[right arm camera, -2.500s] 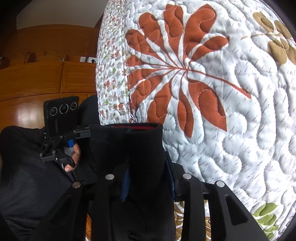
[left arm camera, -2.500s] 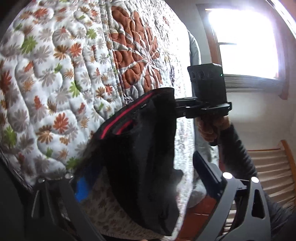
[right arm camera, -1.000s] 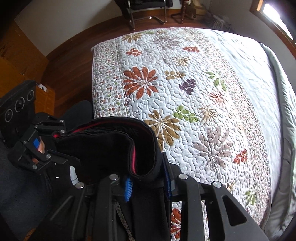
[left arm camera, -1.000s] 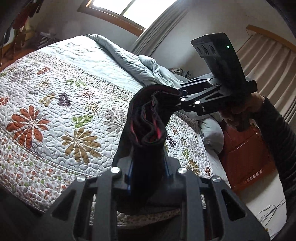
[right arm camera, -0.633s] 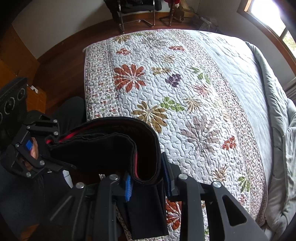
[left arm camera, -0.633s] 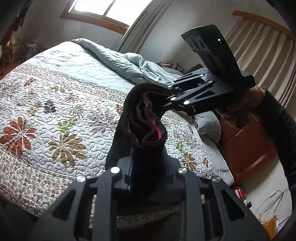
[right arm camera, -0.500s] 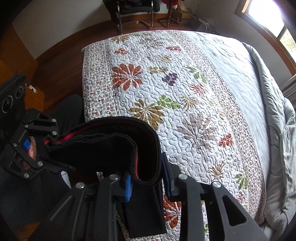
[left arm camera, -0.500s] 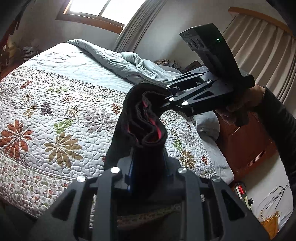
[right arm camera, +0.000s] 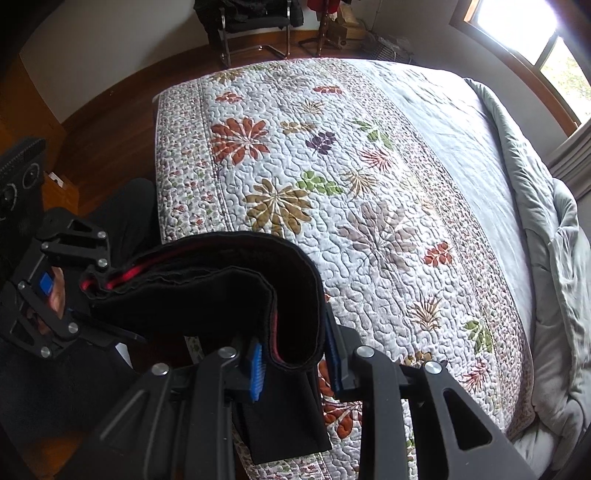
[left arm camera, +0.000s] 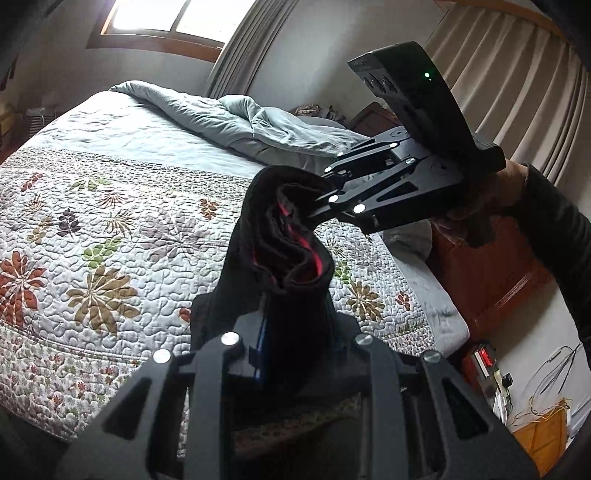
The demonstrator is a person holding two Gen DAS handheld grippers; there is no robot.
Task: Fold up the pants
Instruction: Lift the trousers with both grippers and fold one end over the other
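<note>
Pants [right arm camera: 221, 291] clamped between both tools over quilt [right arm camera: 369, 206] edge, open bedspread beyond

I see a bed covered by a floral quilt [right arm camera: 369, 206], with a rumpled grey duvet [left arm camera: 236, 118] bunched toward its far end. A window [left arm camera: 166, 22] glows beside grey curtains [left arm camera: 509, 85]. A black chair [right arm camera: 255, 26] stands on the wood floor [right arm camera: 122, 107].

Matt black cloth pants [right arm camera: 221, 288], puckered quilted bedspread [right arm camera: 369, 184], glossy wood floor [right arm camera: 122, 103]
</note>
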